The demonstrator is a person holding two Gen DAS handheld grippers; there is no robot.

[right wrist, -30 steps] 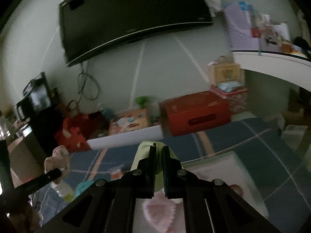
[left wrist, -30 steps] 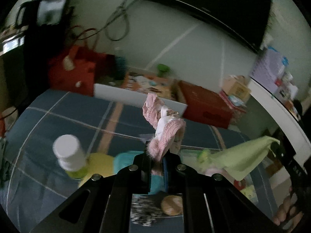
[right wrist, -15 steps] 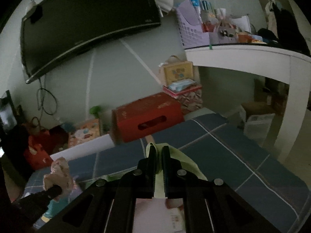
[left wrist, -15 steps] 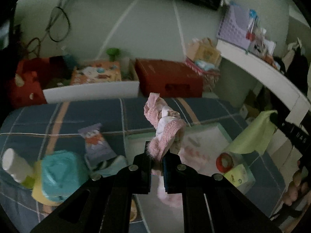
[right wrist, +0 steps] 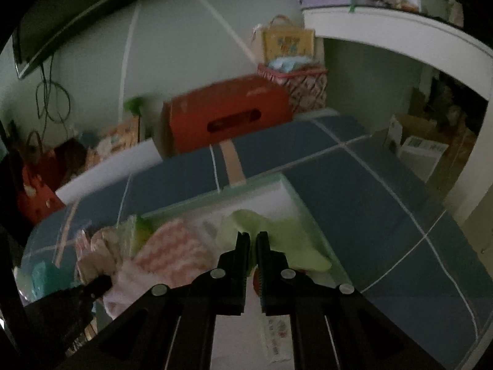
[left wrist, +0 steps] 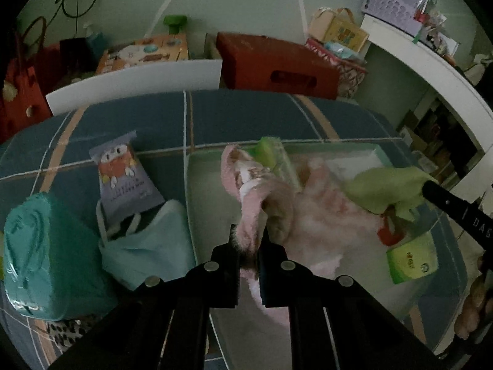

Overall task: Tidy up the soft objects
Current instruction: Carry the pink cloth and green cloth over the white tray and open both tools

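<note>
1. While both tools hang over the bed (left wrist: 255, 114), the left tongs (left wrist: 249, 246) are closed on a pink fuzzy sock (left wrist: 249, 203), which is pinched near its lower end and rises away from the tips, long axis roughly in line with the fingers.
2. The right tongs (right wrist: 252, 246) are likewise closed on a pale green cloth (right wrist: 277, 234), which is draped ahead of and to both sides of the tips.
3. A shallow white tray (left wrist: 200, 166) is seen directly beyond and beneath both tongs; a pink-and-white fluffy item (left wrist: 323, 215) already lies in it, just ahead and right of the left tips.
4. The deciding relation is judged to be vertical: each held piece hangs above the tray floor, so release would call for little sideways travel.
5. The green cloth lies to the right of the left tongs, nearer the tray's far right corner; the sock is nearer its middle.
6. To the left of the left tongs, outside the tray, a snack packet (left wrist: 123, 172), a pale blue face mask (left wrist: 148, 246) and a teal wrapped pack (left wrist: 40, 256) rest on the bed.
</note>
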